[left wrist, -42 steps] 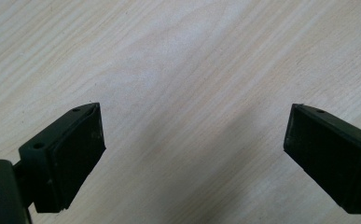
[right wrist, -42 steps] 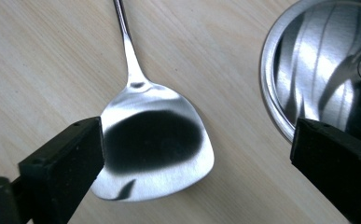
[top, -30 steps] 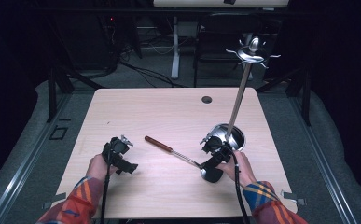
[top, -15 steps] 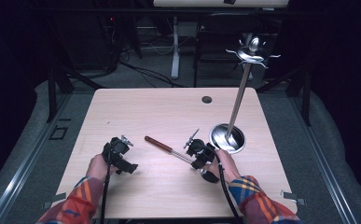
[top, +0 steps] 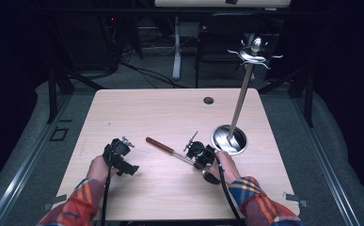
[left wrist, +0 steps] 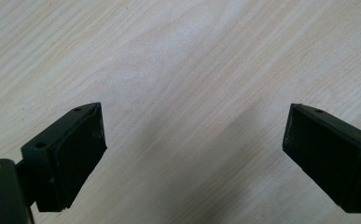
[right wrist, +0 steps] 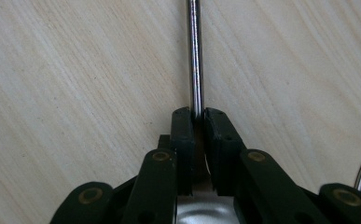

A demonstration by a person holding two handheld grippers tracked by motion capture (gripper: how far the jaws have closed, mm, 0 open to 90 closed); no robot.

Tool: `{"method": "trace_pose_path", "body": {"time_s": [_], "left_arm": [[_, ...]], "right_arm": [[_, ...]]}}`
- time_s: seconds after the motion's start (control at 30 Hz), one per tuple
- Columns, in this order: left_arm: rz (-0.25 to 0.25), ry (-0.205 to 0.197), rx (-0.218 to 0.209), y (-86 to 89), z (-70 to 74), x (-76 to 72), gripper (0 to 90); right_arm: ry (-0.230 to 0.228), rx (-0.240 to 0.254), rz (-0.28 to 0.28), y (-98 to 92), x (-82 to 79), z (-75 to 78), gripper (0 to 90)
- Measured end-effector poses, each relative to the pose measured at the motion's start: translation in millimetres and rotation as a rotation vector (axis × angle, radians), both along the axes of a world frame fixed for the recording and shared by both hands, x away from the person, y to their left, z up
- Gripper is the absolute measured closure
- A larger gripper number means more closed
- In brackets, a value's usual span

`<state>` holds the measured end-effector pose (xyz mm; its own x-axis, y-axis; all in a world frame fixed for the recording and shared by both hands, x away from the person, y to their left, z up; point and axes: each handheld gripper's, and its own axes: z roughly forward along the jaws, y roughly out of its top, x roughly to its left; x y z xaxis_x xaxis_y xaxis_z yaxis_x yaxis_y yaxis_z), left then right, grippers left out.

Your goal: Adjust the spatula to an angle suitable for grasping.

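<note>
Step in hand: you look to be picking the ladle (top: 170,149) up off the table (top: 137,113), most likely to hang it on the utensil stand (top: 240,101) at the right of the high view.
Ladle: it lies across the lower centre of the high view, brown grip toward the upper left, bowl by your right hand at the lower right.
Right gripper (top: 197,151): its jaws are closed tight on the shiny metal shaft (right wrist: 195,56) close to the bowl, and the shaft runs straight up the middle of the right gripper view.
Left gripper (top: 120,155): at the lower left of the high view, jaws spread wide with only bare wood between them, well apart from the ladle.
Stand: round steel base just beside your right hand, pole leaning up to hooks (top: 251,54) at the upper right.
Grip advice: you hold near the heavy end, so the long handle will want to swing; keep the squeeze firm and lift slowly.
Lift advice: raise it level before you tilt it, and keep the bowl clear of the stand's base as you turn.
Risk: a smooth round shaft can roll between flat pads; if it twists, set it down and regrip.
Left hand: keep it parked, or bring it in to steady the brown grip.
</note>
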<state>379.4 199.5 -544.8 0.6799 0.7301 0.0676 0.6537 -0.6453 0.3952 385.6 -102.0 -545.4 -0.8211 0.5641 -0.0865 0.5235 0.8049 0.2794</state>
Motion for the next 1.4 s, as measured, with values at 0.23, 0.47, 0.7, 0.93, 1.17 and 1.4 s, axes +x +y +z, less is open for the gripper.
{"method": "trace_pose_path", "body": {"time_s": [0.23, 0.47, 0.7, 0.93, 1.17, 1.4], "left_arm": [[-0.001, 0.0, 0.0, 0.3, 0.2, -0.1, 5.7], [-0.001, -0.001, 0.0, 0.9, 1.0, -0.7, 5.8], [-0.001, -0.003, -0.003, 1.3, 1.2, -1.0, 5.8], [0.0, -0.007, -0.002, 2.3, 1.5, -1.3, 5.8], [0.003, -0.007, -0.002, 2.7, 2.0, -1.9, 5.8], [0.002, -0.004, -0.006, 3.5, 2.5, -1.9, 5.7]], "right_arm": [[-0.002, -0.006, -0.002, 0.1, -0.6, -0.2, 82.8], [0.015, -0.007, -0.022, -3.1, -1.9, -0.2, 82.8], [0.028, -0.031, -0.023, -10.9, -4.4, 1.0, 82.8], [0.041, -0.036, -0.029, -22.2, -9.3, 0.9, 82.7], [0.051, -0.065, -0.034, -34.8, -15.1, 0.9, 82.6], [0.059, -0.071, -0.034, -42.3, -20.8, 0.3, 82.5]]}}
